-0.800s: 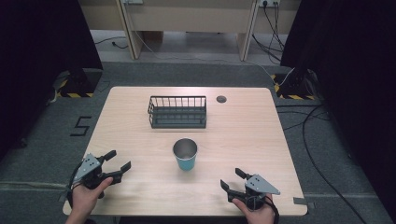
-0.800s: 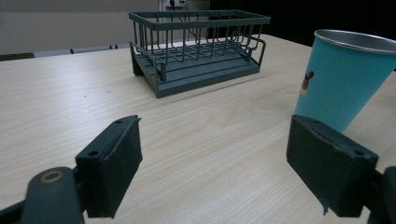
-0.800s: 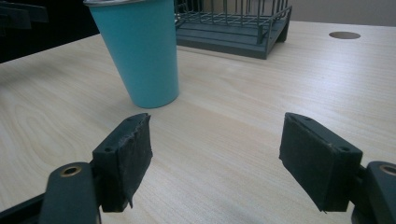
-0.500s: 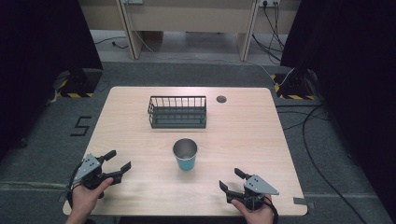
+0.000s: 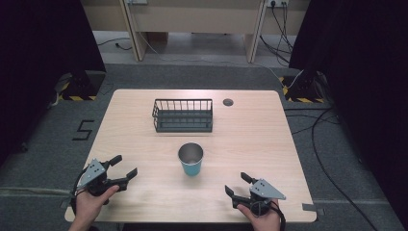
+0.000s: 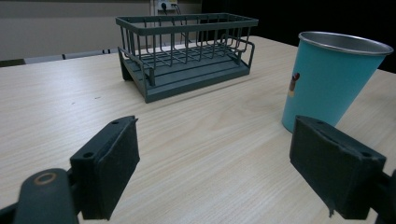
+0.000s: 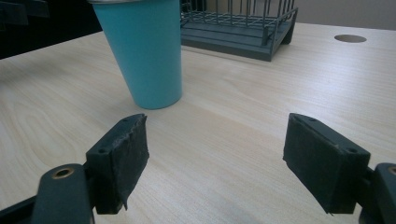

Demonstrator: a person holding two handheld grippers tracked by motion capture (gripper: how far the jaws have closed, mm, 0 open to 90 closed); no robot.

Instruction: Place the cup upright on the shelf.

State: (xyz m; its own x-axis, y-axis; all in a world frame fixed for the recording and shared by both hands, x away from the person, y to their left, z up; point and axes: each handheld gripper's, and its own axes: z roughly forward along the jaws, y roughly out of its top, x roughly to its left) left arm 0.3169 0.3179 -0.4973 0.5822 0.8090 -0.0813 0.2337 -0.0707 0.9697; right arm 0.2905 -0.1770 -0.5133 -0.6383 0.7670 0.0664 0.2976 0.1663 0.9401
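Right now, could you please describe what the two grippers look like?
Both the left gripper and the right gripper are black, each with two flat rectangular pads and a grey three-cornered plate on top. A black cable trails from each. No sleeves are visible.

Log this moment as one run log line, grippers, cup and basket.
left gripper: open, empty, near table edge | right gripper: open, empty | teal cup: upright, untouched, between grippers | wire basket: empty, behind cup

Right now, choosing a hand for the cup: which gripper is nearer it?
The right gripper looks slightly nearer the cup; the left gripper sits a bit farther.
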